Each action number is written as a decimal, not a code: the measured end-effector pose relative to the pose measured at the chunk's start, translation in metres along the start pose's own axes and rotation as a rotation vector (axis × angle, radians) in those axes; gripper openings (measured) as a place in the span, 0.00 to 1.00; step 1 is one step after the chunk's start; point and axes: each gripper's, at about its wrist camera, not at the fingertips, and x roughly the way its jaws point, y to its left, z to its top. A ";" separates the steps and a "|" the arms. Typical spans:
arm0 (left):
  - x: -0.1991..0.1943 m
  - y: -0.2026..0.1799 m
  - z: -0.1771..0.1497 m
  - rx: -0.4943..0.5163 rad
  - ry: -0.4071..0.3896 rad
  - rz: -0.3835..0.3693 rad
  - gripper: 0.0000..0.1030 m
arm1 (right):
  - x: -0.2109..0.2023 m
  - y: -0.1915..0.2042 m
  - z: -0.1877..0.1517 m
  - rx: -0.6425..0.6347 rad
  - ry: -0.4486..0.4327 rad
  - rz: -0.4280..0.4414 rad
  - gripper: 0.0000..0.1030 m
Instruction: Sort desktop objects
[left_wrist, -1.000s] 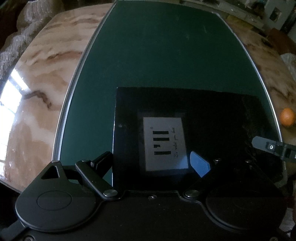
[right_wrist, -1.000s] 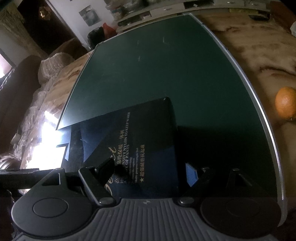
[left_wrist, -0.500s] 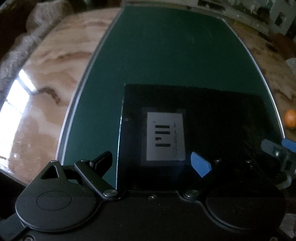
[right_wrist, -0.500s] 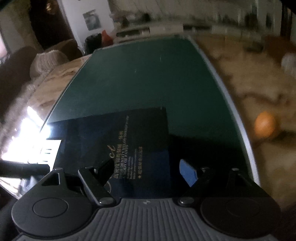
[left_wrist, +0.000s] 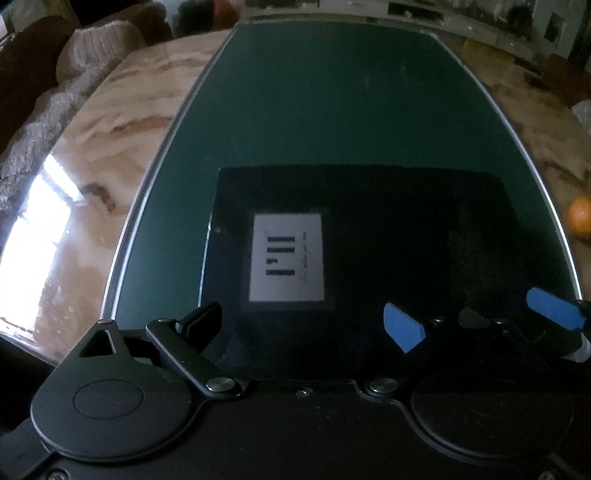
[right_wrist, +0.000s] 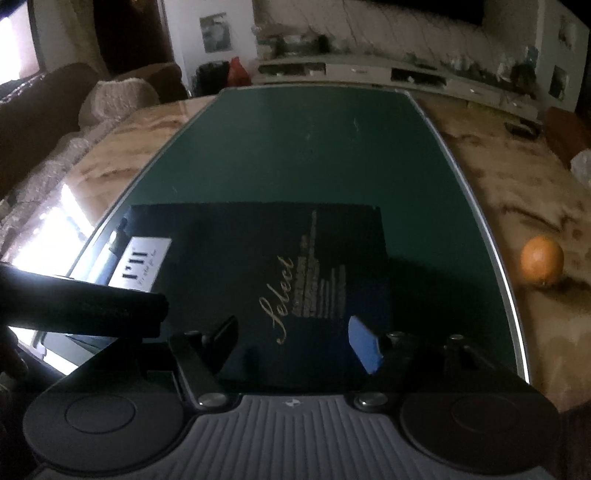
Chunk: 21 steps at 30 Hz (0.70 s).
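Where green mat (left_wrist: 332, 110) covers marble table (left_wrist: 110, 147) — left claw (left_wrist: 303, 325) opening, right claw (right_wrist: 295, 339) closing, both ungrasping over black box (right_wrist: 258, 240).

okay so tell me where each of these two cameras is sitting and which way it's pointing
Left wrist: rides the left claw, angled down over the dark flat box on the green mat; its own jaws are opening above the box, and the right claw's blue pad shows.
Right wrist: rides the right claw, facing down the mat at the box's "Select" lettering; its jaws are closing above it; the left tool's dark body intrudes.
Shared: box, mat, white label, orange.
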 end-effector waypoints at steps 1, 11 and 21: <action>0.003 0.000 -0.001 -0.002 0.007 0.000 0.93 | 0.002 0.000 -0.001 0.006 0.010 0.000 0.68; 0.016 0.003 -0.008 -0.002 0.015 -0.008 0.98 | 0.007 0.005 -0.011 -0.026 0.010 -0.039 0.71; -0.004 0.031 -0.025 -0.101 0.017 -0.013 1.00 | -0.011 -0.004 -0.019 0.054 0.041 -0.035 0.97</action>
